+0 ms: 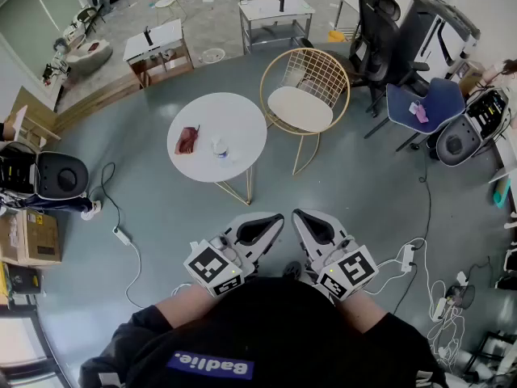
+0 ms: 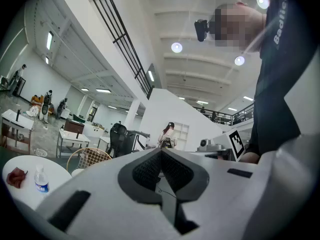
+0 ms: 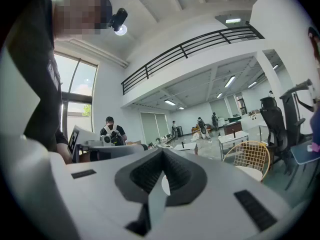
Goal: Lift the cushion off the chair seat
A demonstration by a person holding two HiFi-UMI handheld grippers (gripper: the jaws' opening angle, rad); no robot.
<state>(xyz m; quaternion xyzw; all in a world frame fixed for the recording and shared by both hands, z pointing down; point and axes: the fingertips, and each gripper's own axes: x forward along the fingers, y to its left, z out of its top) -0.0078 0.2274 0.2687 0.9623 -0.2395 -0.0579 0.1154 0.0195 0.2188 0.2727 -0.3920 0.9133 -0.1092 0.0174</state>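
In the head view, the left gripper and the right gripper sit side by side at 6 o'clock in the frame, close to the person's body, with their tips angled toward each other. Both grippers are clenched. Each gripper view shows the two jaws pressed together with nothing between them. The cushion is a pale oval pad lying flat on the seat of the gold wire chair. The chair stands at about 12 o'clock from the grippers and well apart from them. Neither gripper touches the chair or the cushion. A round white table stands just beside the chair, at 9 o'clock from it and at about 11 o'clock from the grippers. On the table, a small bottle stands upright and a reddish-brown item lies at 9 o'clock from the bottle. Dark office chairs stand at 2 o'clock from the wire chair.
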